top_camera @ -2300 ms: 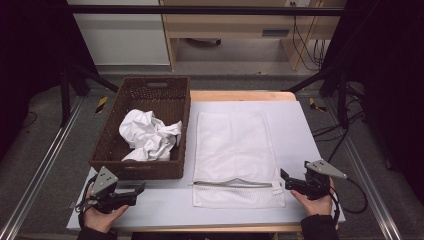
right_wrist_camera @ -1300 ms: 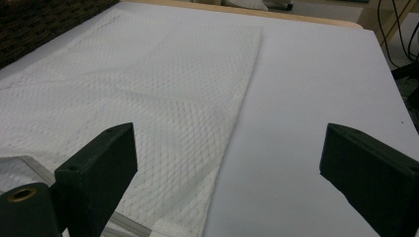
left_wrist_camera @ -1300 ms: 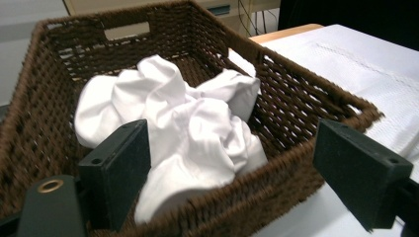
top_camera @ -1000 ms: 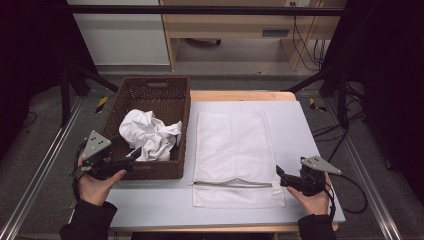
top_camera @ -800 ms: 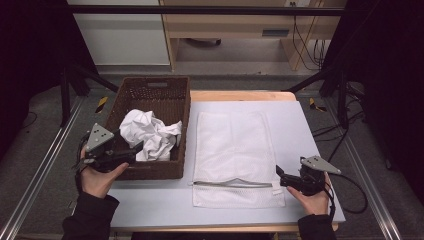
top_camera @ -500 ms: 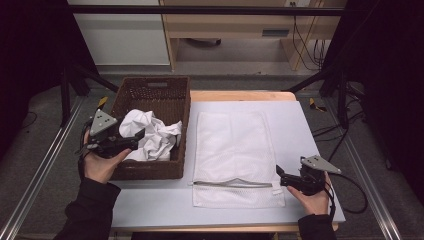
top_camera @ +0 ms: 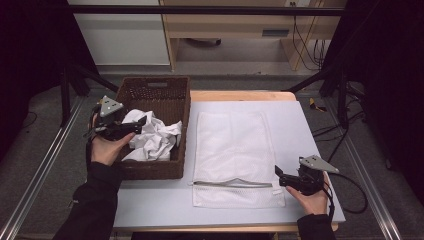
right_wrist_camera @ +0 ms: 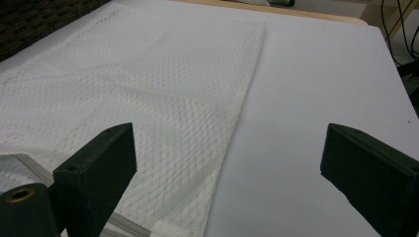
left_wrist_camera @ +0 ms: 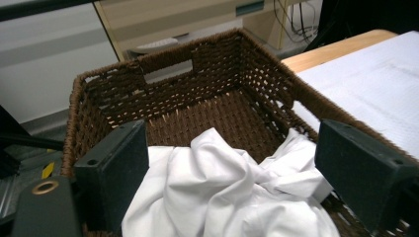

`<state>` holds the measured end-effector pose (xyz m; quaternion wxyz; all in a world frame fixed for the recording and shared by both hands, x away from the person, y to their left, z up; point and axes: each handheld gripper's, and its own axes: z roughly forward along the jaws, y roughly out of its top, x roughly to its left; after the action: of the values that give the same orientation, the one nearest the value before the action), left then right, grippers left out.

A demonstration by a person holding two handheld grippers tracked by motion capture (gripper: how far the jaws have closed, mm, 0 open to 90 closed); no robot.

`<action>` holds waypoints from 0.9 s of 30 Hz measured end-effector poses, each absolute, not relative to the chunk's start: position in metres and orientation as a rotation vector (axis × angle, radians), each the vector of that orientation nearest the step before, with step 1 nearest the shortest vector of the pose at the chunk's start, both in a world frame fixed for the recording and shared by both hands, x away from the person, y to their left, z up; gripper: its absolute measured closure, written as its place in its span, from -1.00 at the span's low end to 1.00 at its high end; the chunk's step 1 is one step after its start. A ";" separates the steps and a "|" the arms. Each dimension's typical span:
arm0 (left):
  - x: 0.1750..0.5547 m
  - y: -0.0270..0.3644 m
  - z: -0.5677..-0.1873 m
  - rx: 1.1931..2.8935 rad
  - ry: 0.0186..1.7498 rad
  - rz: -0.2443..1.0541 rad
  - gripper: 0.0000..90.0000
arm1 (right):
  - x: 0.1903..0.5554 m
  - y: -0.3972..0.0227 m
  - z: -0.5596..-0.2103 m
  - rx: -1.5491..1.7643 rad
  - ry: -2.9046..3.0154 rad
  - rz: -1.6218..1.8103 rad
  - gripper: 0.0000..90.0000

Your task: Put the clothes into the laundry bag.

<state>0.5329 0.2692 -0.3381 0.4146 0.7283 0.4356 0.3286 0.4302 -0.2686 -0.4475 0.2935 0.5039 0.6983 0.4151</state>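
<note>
Crumpling white cloth [top_camera: 150, 140], basket [top_camera: 155, 90] hiding underside

Black sleeves [top_camera: 92, 205]; each black hand-held gripper [top_camera: 142, 121] carries a grey triangular plate.

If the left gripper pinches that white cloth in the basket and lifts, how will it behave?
The cloth lies crumpled in soft folds, so it probably hangs limp and unfurls when lifted. It looks thin, likely light. The left gripper, jaws wide open either side of it, may catch only one fold, leaving the rest trailing into the basket.
</note>
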 end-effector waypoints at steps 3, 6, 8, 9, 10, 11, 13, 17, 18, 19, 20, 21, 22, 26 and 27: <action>0.542 0.268 -0.343 1.839 1.108 0.829 -0.70 | 0.431 -0.268 -0.448 1.335 1.866 1.103 -0.83; 0.553 0.269 -0.349 1.849 1.128 0.831 -0.69 | 0.431 -0.267 -0.449 1.339 1.869 1.102 -0.84; 0.563 0.269 -0.359 1.888 1.154 0.828 -0.69 | 0.431 -0.267 -0.450 1.344 1.874 1.100 -0.84; 0.566 0.269 -0.362 1.900 1.158 0.829 -0.69 | 0.431 -0.267 -0.450 1.339 1.875 1.098 -0.84; 0.566 0.269 -0.362 1.900 1.158 0.829 -0.69 | 0.431 -0.267 -0.450 1.339 1.875 1.098 -0.84; 0.569 0.269 -0.366 1.920 1.169 0.824 -0.68 | 0.431 -0.267 -0.450 1.348 1.876 1.101 -0.84; 0.572 0.269 -0.372 1.939 1.181 0.824 -0.68 | 0.431 -0.267 -0.450 1.346 1.875 1.099 -0.84; 0.576 0.271 -0.382 1.969 1.206 0.794 -0.69 | 0.432 -0.267 -0.452 1.345 1.884 1.091 -0.84; 0.577 0.272 -0.384 1.973 1.213 0.790 -0.70 | 0.432 -0.267 -0.452 1.341 1.887 1.088 -0.85; 0.578 0.273 -0.386 1.980 1.216 0.778 -0.70 | 0.432 -0.266 -0.452 1.342 1.889 1.087 -0.85; 0.579 0.274 -0.388 1.983 1.223 0.764 -0.70 | 0.432 -0.266 -0.452 1.342 1.889 1.087 -0.85; 0.579 0.274 -0.390 1.986 1.227 0.744 -0.71 | 0.432 -0.266 -0.452 1.343 1.892 1.086 -0.85; 0.581 0.274 -0.393 2.000 1.233 0.725 -0.74 | 0.432 -0.266 -0.453 1.347 1.897 1.086 -0.85; 0.583 0.270 -0.398 2.065 1.242 0.709 -0.80 | 0.433 -0.266 -0.454 1.346 1.907 1.079 -0.86; 0.585 0.268 -0.402 2.106 1.243 0.706 -0.81 | 0.433 -0.265 -0.454 1.351 1.914 1.077 -0.87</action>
<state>0.5849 0.2681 -0.4023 0.2939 0.7908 0.4668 0.2653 0.4333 -0.2651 -0.4540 0.2777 0.5035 0.7131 0.4011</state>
